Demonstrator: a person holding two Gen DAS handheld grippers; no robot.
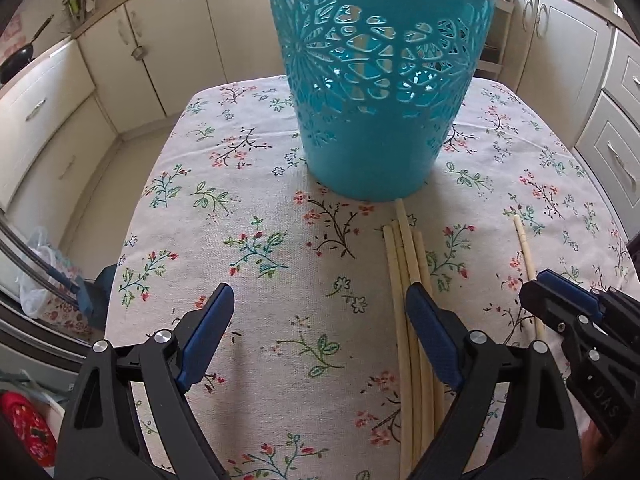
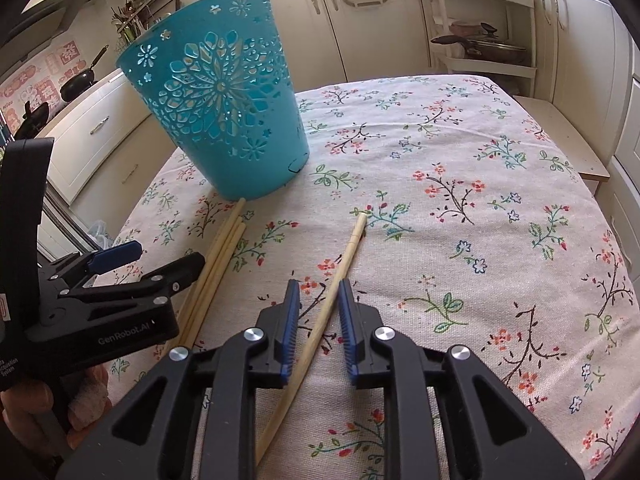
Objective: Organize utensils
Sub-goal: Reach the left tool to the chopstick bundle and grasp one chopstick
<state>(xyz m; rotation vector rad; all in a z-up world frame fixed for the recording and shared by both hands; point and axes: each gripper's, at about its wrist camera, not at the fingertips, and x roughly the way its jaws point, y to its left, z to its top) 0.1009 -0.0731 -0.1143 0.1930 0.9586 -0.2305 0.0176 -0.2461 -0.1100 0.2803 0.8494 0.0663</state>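
The right gripper [image 2: 319, 292] is held slightly open, a single chopstick [image 2: 340, 268] lying loose between its fingers. The left gripper [image 1: 320, 312] is spread wide and empty, a bundle of chopsticks [image 1: 404, 264] beside its right finger, the basket [image 1: 380, 80] ahead.

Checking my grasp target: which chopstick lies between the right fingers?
The lone chopstick, lying apart from the bundle of chopsticks near the blue basket; the right gripper straddles it without pressing.
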